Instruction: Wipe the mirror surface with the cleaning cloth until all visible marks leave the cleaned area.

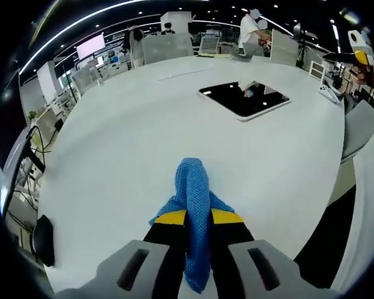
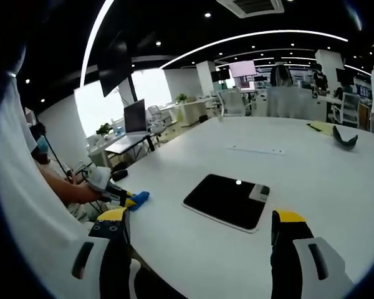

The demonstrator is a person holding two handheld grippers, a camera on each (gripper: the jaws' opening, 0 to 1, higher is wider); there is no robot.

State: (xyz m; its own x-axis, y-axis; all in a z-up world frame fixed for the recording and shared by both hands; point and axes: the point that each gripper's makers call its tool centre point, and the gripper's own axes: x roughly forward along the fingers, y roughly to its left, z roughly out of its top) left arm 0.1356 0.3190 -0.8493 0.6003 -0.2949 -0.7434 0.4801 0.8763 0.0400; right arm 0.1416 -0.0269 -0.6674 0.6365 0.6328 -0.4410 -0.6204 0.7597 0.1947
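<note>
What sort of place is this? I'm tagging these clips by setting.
Most likely an open-plan office or lab. A large white table stands among rows of desks with a monitor, office chairs and long ceiling light strips. The mirror lies on the table, and the left claw holds a blue cloth.

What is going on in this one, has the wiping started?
Not yet, by the look of it. A person holds a gripper in each hand over a white table. The left gripper is shut on a blue cleaning cloth, held above the table short of the mirror. The mirror lies flat on the table, dark and reflective, and the cloth is apart from it. The right gripper is open, its fingers spread on either side of the mirror with nothing between them.
</note>
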